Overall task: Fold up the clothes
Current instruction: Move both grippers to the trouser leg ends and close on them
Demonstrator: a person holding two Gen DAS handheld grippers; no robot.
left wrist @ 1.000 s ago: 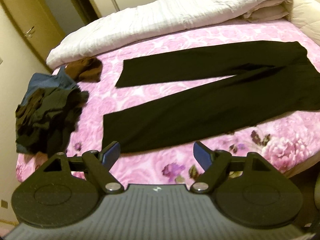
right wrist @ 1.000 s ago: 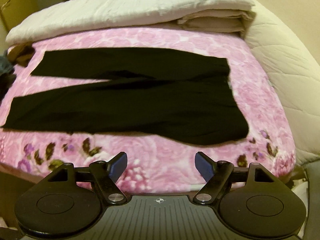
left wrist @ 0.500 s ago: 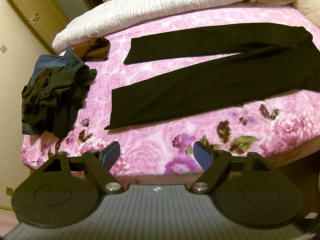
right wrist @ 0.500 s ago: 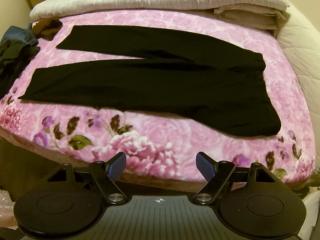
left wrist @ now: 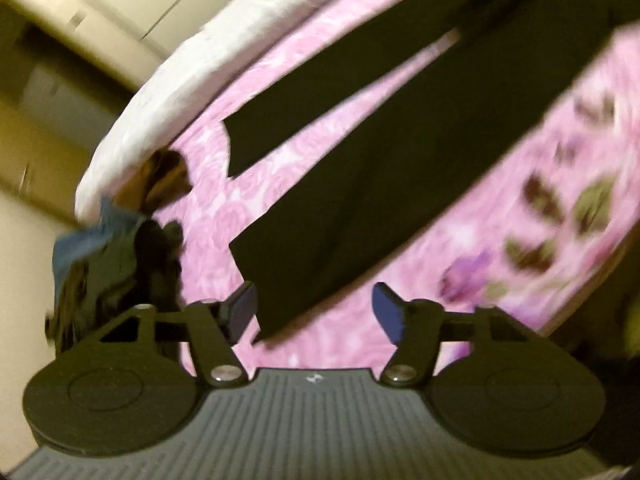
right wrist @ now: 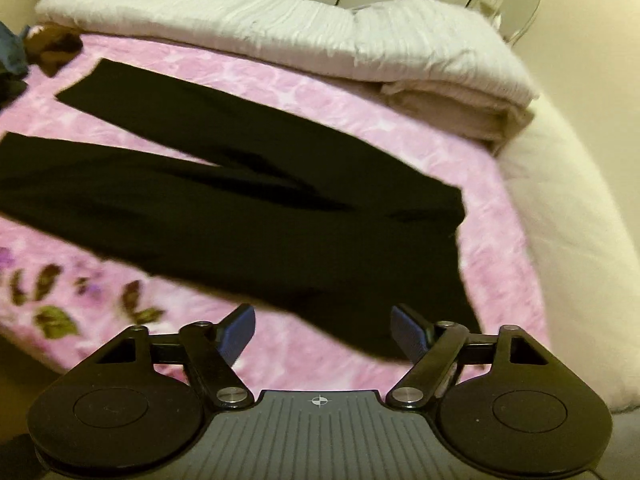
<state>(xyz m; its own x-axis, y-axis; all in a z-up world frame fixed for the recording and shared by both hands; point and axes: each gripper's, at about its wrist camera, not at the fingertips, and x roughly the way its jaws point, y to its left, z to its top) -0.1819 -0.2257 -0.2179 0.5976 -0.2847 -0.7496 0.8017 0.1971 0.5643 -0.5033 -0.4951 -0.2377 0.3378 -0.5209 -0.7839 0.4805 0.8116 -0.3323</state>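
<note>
Since half a second ago we have swung both grippers in toward the bed, and the left view has rolled so the pink rose-patterned bedsheet [left wrist: 224, 216] now slants and blurs. Starting left of the long black fabric trousers [left wrist: 360, 184], a heap of dark and blue crumpled clothes [left wrist: 116, 264] sits at the sheet's edge, with a brown bundle [left wrist: 166, 176] just beyond it. Our left gripper [left wrist: 314, 310] hangs over the hem of the nearer trouser leg, blue pads spread wide and pinching nothing; we judge that hem to be the end it is lined up on. The trousers themselves lie flat and full length on the sheet, the two legs splayed apart, not folded. Further right, our right gripper [right wrist: 322, 330] hovers at the waistband corner [right wrist: 440, 320], fingers likewise parted and empty, probably so both ends can be lifted together. Beyond the trousers, a white ribbed quilt [right wrist: 280, 28] lies folded along the far side.
</note>
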